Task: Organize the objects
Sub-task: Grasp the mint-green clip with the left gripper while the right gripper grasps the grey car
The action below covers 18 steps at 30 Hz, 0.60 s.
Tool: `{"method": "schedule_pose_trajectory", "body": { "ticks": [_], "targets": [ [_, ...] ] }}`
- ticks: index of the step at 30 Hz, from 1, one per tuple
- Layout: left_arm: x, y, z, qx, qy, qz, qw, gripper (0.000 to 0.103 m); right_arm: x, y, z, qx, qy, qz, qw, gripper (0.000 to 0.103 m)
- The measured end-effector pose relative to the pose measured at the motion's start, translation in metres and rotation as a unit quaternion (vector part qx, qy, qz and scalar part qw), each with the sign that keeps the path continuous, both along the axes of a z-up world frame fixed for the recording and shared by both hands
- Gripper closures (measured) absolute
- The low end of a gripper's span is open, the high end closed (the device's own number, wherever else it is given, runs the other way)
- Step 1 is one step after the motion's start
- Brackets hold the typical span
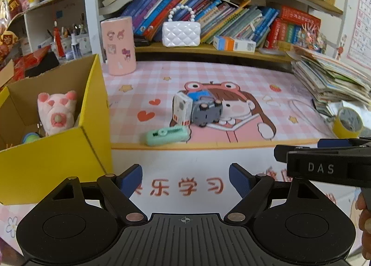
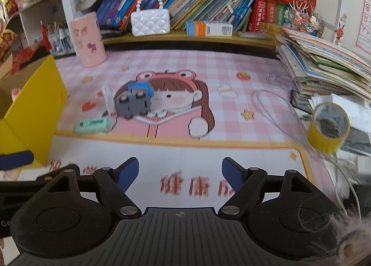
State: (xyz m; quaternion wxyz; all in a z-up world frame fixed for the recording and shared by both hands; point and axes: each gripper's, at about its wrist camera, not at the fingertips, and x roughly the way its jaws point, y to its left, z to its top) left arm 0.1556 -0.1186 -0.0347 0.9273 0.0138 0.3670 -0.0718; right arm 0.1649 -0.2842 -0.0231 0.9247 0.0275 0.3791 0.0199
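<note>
A grey and blue toy car (image 1: 207, 110) (image 2: 134, 101) lies on its side in the middle of the pink desk mat, against a small white box (image 1: 182, 109) (image 2: 108, 99). A mint green correction tape (image 1: 167, 136) (image 2: 92, 124) lies just in front of them. A yellow cardboard box (image 1: 76, 140) (image 2: 32, 113) stands at the left with a pink plush toy (image 1: 58, 111) inside. My left gripper (image 1: 185, 179) is open and empty near the mat's front edge. My right gripper (image 2: 180, 173) is open and empty too, to the right of the left one.
A pink cylinder holder (image 1: 119, 45) (image 2: 88, 41) stands at the back left. A white quilted purse (image 1: 181, 33) (image 2: 150, 22) and books fill the shelf behind. A stack of books (image 1: 331, 75) (image 2: 324, 68), a yellow tape roll (image 1: 347, 122) (image 2: 328, 126) and a white cable (image 2: 273, 108) sit at the right.
</note>
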Motion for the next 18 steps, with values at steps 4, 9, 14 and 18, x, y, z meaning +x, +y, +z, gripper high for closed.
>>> {"method": "schedule_pose_trajectory", "body": {
  "ticks": [4,9,14,18],
  "targets": [
    [0.01,-0.008,-0.004,0.006,0.004,0.005,1.0,0.02,0.016,-0.01,0.0,0.016,-0.004,0.009,1.0,0.03],
    [0.024,-0.02,-0.011,0.022,0.011,0.014,0.9996,0.024,0.032,-0.016,-0.005,0.023,0.003,0.021,1.0,0.035],
    [0.045,-0.027,-0.017,0.039,0.014,0.051,0.9979,0.029,0.046,-0.02,-0.008,0.025,0.0,0.024,0.999,0.035],
    [0.071,-0.03,-0.029,0.044,0.024,0.074,0.996,0.029,0.058,-0.024,-0.007,0.025,-0.001,0.028,0.999,0.035]
  ]
}}
